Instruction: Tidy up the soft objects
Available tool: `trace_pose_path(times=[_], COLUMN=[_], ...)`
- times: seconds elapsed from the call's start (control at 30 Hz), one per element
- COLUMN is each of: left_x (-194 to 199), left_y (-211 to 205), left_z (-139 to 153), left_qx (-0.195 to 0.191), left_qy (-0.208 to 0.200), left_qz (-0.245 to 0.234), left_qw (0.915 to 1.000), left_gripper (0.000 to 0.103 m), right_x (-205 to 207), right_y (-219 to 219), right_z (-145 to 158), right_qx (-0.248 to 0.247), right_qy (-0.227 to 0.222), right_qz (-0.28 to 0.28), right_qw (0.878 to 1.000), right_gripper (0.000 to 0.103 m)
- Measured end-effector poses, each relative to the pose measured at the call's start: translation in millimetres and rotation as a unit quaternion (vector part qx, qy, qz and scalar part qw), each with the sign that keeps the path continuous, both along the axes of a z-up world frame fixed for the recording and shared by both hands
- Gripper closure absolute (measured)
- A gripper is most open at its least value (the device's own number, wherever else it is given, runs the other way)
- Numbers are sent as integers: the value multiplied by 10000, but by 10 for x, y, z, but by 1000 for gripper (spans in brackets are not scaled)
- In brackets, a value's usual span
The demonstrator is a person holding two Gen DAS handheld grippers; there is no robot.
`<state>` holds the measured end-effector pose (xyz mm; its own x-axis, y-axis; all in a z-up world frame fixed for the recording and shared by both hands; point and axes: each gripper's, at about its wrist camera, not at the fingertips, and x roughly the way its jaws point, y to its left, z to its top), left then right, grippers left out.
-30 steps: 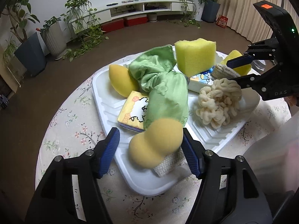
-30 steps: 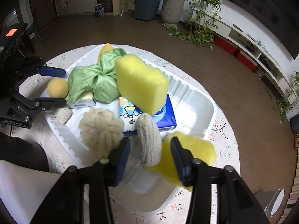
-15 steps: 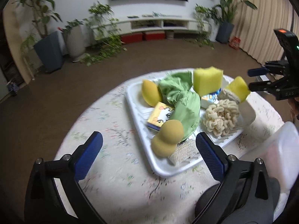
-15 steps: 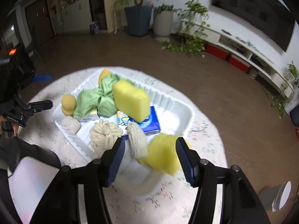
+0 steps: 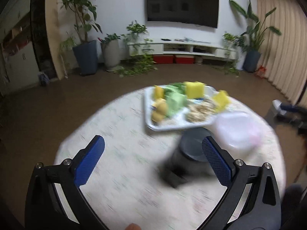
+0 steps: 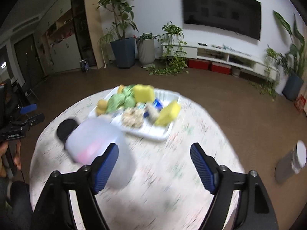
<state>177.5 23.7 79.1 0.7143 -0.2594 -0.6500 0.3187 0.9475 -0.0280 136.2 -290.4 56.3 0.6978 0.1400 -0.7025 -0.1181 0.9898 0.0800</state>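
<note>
A white tray (image 5: pixel 153 127) on the round flowered table holds the soft objects: yellow sponges (image 5: pixel 194 89), a green cloth (image 5: pixel 175 101), tan rounded sponges (image 5: pixel 159 109) and a cream knitted puff (image 5: pixel 199 109). The tray also shows in the right wrist view (image 6: pixel 153 134), with the yellow sponge (image 6: pixel 144 93) and green cloth (image 6: pixel 120 100). My left gripper (image 5: pixel 153 160) is open and empty, well back from the tray. My right gripper (image 6: pixel 154 166) is open and empty, also back from the tray. Both views are motion-blurred.
A translucent white container (image 5: pixel 238 130) and a dark round object (image 5: pixel 191 147) stand on the table in front of the tray; both show in the right wrist view, the container (image 6: pixel 99 140) and the dark object (image 6: pixel 66 129). A grey bin (image 6: pixel 291 163) stands on the floor.
Both grippers have pulled far back and up from the tray and opened wider. The container and dark object have come into view. The objects in the tray stay put.
</note>
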Motion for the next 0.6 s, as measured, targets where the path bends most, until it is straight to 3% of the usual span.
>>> trace_pose_path(times=[0.1, 0.27, 0.47, 0.6], left_x=[-330, -715, -897, -971], left_y=[-123, -297, -371, -377], left_z=[-56, -208, -372, -308], left_qx=[26, 8, 475, 344], left_qy=[321, 475, 611, 489], left_qz=[68, 76, 792, 851], left_qw=[9995, 9988, 9939, 9946], left_gripper=[0, 0, 0, 0], right_x=[-361, -820, -1080, -1224], right_y=[226, 437, 497, 510], right_z=[-105, -252, -420, -336], right_qx=[83, 410, 327, 430], right_qy=[54, -15, 60, -77], right_qz=[-86, -428, -916, -1144], right_qw=[9999, 9982, 9952, 9925], right_gripper=[20, 17, 17, 17])
